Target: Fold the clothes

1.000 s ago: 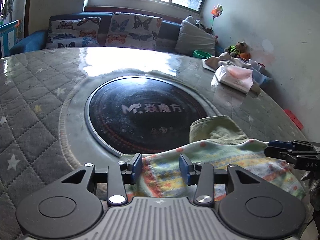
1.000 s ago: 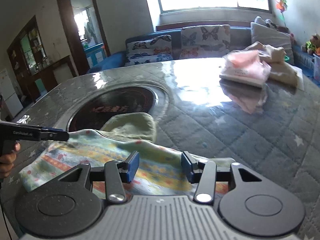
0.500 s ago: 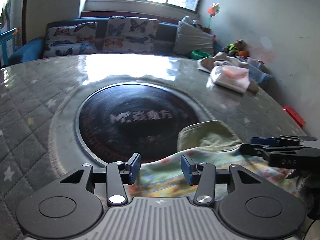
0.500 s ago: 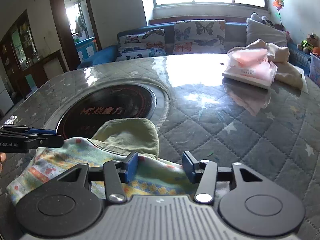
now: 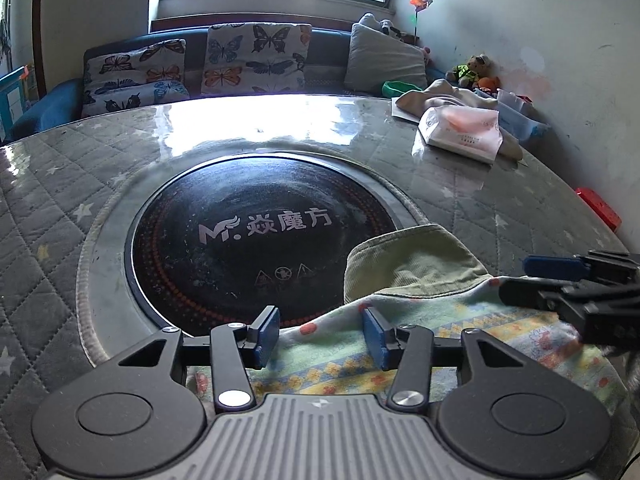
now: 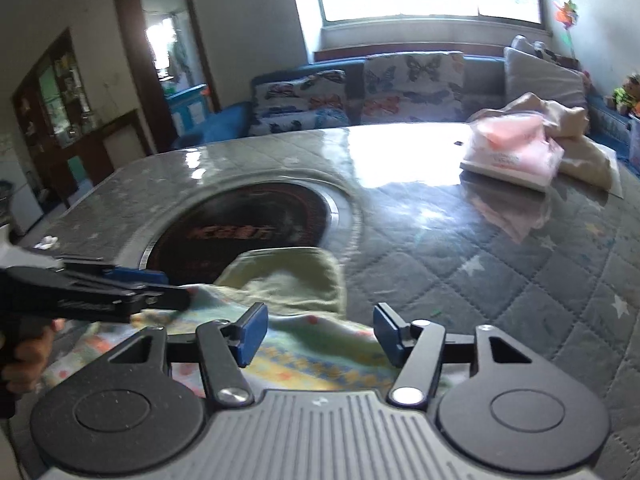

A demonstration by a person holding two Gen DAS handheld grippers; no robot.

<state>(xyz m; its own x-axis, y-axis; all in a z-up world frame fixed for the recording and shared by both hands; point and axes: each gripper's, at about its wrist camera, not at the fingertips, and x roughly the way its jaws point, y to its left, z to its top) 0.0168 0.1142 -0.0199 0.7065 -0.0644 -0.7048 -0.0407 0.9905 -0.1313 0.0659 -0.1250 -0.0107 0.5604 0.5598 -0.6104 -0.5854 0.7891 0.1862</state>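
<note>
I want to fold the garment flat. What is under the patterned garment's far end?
The patterned garment lies across the black round cooktop's near rim and the quilted table cover. What lies beneath its middle is hidden.

Quilted table (image 5: 72, 184) lies bare leftward; a tissue pack (image 5: 460, 130) and cloth pile (image 6: 576, 140) crowd the far right.

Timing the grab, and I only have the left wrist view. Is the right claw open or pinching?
Observer: Open. The right claw has its fingers spread over the patterned cloth, with nothing pinched.
Operator: Where does my left claw sit from that side?
Observer: The left claw reaches the cloth's far edge, beside the green fabric.
Operator: Anything off the table's left?
Observer: A dark cabinet stands against the wall there.
</note>
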